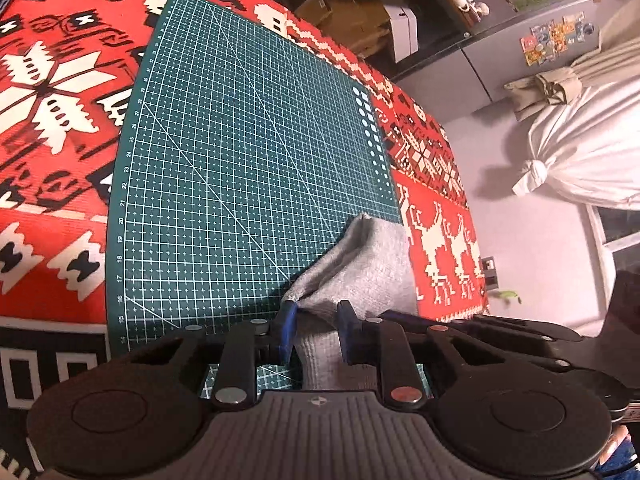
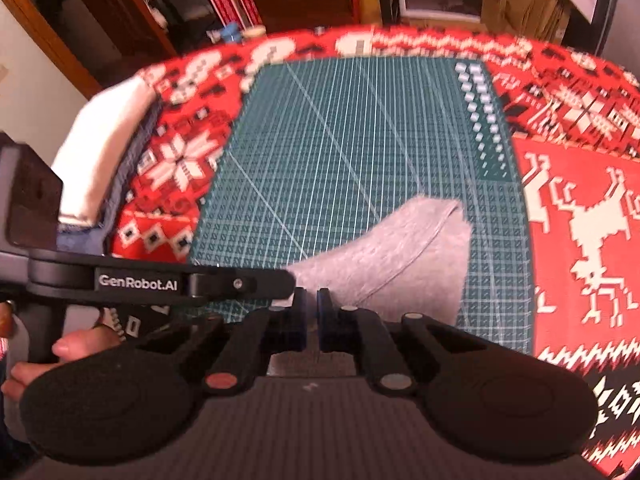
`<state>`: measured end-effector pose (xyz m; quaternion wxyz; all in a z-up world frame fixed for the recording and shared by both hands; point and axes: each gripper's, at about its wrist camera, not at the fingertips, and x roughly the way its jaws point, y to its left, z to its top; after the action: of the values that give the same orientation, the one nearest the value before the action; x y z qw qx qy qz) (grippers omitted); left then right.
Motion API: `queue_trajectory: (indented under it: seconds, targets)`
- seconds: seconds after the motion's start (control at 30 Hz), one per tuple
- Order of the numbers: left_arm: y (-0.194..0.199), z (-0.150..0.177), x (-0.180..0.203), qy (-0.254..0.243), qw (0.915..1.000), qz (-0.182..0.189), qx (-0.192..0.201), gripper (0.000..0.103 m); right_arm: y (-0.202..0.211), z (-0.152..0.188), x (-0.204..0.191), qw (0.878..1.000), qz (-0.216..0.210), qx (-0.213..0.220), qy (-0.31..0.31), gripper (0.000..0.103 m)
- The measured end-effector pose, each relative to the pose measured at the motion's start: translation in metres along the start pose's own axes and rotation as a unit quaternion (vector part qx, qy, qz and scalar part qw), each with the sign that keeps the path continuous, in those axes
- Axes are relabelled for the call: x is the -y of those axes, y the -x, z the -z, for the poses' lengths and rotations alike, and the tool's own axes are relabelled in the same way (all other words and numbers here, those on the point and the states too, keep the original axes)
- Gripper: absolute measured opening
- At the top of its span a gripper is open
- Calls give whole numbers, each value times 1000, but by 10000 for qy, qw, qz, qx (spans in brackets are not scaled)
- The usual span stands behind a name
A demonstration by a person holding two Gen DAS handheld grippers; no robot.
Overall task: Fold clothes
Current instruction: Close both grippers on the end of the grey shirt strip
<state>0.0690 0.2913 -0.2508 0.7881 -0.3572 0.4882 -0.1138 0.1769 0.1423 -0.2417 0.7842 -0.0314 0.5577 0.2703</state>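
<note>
Over on the left, white folded cloth (image 2: 104, 140) sits at the edge of the desk, which is draped in a red patterned cover (image 1: 52, 128) with snowflakes and reindeer. In the middle lies a green cutting mat (image 1: 240, 168) ruled with a white grid. The grey garment (image 1: 360, 264) rests on the mat's near right part, its far corner reaching toward the mat's right edge. The left gripper (image 1: 316, 314) has its blue jaws standing apart, with a bunched fold of the grey fabric running up between them; whether they pinch it I cannot tell. A hand (image 2: 60, 354) grips its handle. Just beside it, the right gripper (image 2: 312, 300) has its jaws drawn nearly together, a thin gap showing, right at the garment's near edge. Farther right, off the desk, a white tied bundle (image 1: 580, 152) hangs beside a grey cabinet (image 1: 532, 40).
</note>
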Motion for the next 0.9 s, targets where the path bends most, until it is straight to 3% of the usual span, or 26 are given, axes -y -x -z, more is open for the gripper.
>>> queue_trajectory:
  seconds: [0.17,0.33,0.6,0.9]
  targets:
    - [-9,1,-1,-50,9999,-83,-47,16,-22,4,7,9997,-19,-139,-219,5]
    - [-9,2,-8,10,10000,0,-71,16,-11,3,8,9987,-104,-266,-413,6]
    - [7,13,-20,149,9996,192,-110,16,9,21,-14,9988,106,-463,-150,7]
    - [18,29,-23,175,9989,426,-126,16,-10,39,-10,9981,206,-486,-322,6]
